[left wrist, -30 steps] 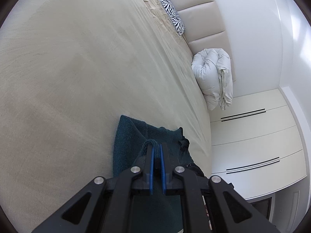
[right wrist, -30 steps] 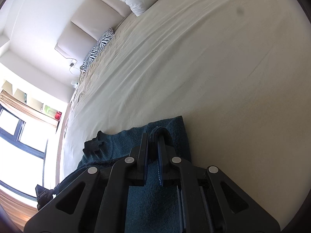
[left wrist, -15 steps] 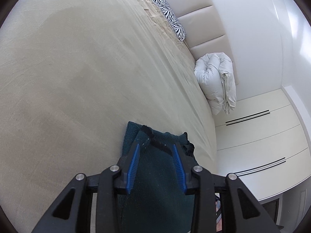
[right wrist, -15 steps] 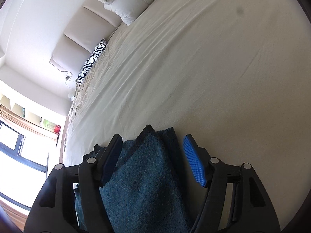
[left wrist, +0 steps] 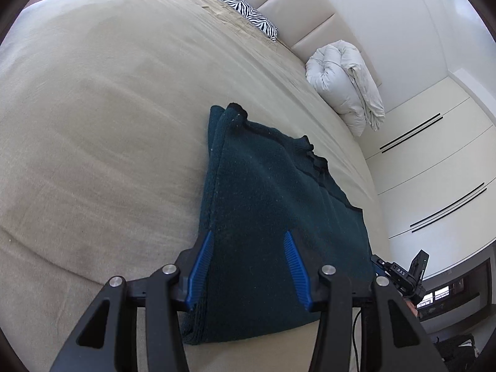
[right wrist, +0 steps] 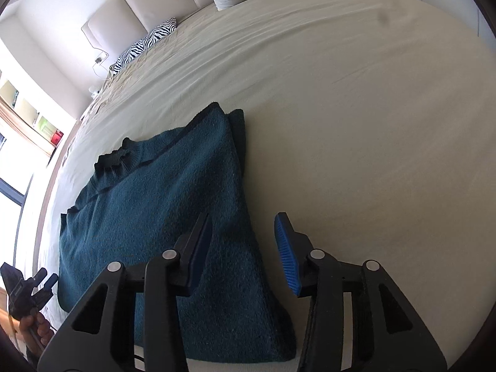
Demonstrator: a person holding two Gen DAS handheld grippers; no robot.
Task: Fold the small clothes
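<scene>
Lying flat on the beige bed sheet (left wrist: 93,124), the dark teal sweater (left wrist: 266,204) was folded, its doubled edge and black ribbed collar (right wrist: 113,159) at the end away from both tongs. Left gripper (left wrist: 249,268) hovered over the near part of the sweater, jaws spread after just opening, blue pads (left wrist: 200,266) clear of the knit, nothing pinched. Right gripper (right wrist: 245,249) stood spread over the sweater's near right edge; its jaws had just been narrowing, one pad above the cloth, the other (right wrist: 286,252) above bare sheet, gripping nothing. Far ahead of the tongs sat a zebra-print pillow (left wrist: 245,12) and a rolled white duvet (left wrist: 344,77) against the padded headboard (left wrist: 294,3).
</scene>
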